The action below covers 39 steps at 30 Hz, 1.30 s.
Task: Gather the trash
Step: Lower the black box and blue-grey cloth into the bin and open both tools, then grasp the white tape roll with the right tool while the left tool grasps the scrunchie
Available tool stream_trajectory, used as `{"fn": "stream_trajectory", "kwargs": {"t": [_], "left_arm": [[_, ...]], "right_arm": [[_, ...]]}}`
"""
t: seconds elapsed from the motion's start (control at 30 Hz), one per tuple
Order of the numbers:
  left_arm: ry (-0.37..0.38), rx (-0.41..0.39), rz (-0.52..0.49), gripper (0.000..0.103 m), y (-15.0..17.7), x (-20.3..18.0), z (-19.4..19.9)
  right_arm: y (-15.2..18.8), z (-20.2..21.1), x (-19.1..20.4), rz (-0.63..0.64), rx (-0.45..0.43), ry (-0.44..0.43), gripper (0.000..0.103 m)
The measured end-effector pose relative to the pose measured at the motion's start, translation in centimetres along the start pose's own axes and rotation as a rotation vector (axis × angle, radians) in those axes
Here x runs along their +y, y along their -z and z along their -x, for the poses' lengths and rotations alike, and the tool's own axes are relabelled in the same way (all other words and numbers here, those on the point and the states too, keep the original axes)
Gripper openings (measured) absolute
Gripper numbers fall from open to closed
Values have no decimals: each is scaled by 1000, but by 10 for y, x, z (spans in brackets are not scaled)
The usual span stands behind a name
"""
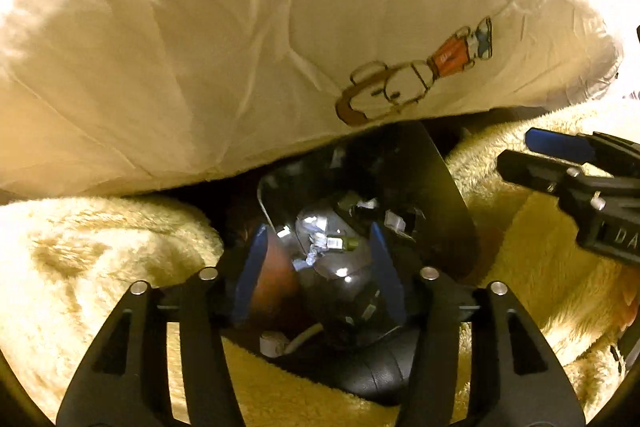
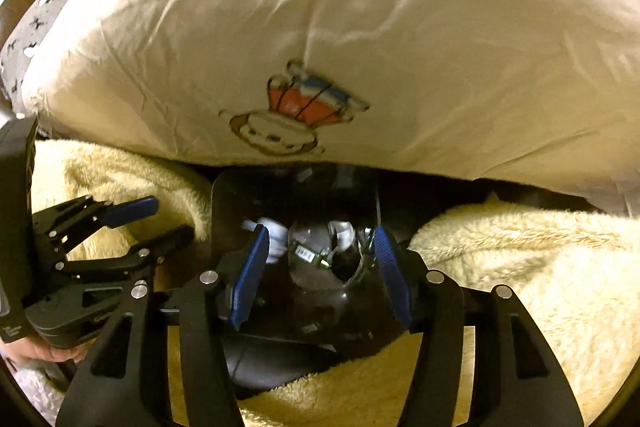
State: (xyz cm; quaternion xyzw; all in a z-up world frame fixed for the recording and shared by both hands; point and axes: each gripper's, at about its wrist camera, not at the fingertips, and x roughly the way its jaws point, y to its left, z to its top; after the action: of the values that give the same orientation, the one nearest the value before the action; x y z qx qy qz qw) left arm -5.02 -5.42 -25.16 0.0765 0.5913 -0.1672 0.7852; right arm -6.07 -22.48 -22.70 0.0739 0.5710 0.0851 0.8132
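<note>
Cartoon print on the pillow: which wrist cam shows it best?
Right wrist. The cartoon print sits near centre on the pillow, facing the lens, though slightly blurred. The left wrist view shows the print sharper but off to the right and stretched sideways.

Count: two grippers, left gripper (image 1: 316, 267) and right gripper (image 2: 320, 271); one pillow (image 1: 240, 39); one black trash bag (image 1: 420, 167); one plastic bottle (image 1: 332, 251).

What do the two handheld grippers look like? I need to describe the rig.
Both match: the left gripper and right gripper have black plastic linkage frames with silver rivets and flat fingers faced with ribbed blue pads. White lettering marks the bodies. No cables or sleeves show.
</note>
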Motion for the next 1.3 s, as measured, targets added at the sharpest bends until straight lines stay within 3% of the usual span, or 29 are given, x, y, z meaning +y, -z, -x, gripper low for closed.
{"fn": "stream_trajectory", "kwargs": {"t": [0.17,0.43,0.57,0.8,1.2,1.3], "left_arm": [[-71,-105,-6,64,-12,8,33],[-171,-331,-24,76,-49,25,107],[-220,-420,-25,77,-73,35,131],[-242,-503,-26,81,-116,47,137],[-223,-500,10,81,-156,74,127],[-217,-493,14,81,-161,78,125]], "right_arm": [[-19,33,2,26,-103,34,59],[-61,105,9,83,-350,72,70],[-93,123,12,92,-436,93,70],[-153,109,19,114,-457,94,70],[-230,68,45,137,-445,17,69],[-247,59,53,142,-437,11,61]]}}
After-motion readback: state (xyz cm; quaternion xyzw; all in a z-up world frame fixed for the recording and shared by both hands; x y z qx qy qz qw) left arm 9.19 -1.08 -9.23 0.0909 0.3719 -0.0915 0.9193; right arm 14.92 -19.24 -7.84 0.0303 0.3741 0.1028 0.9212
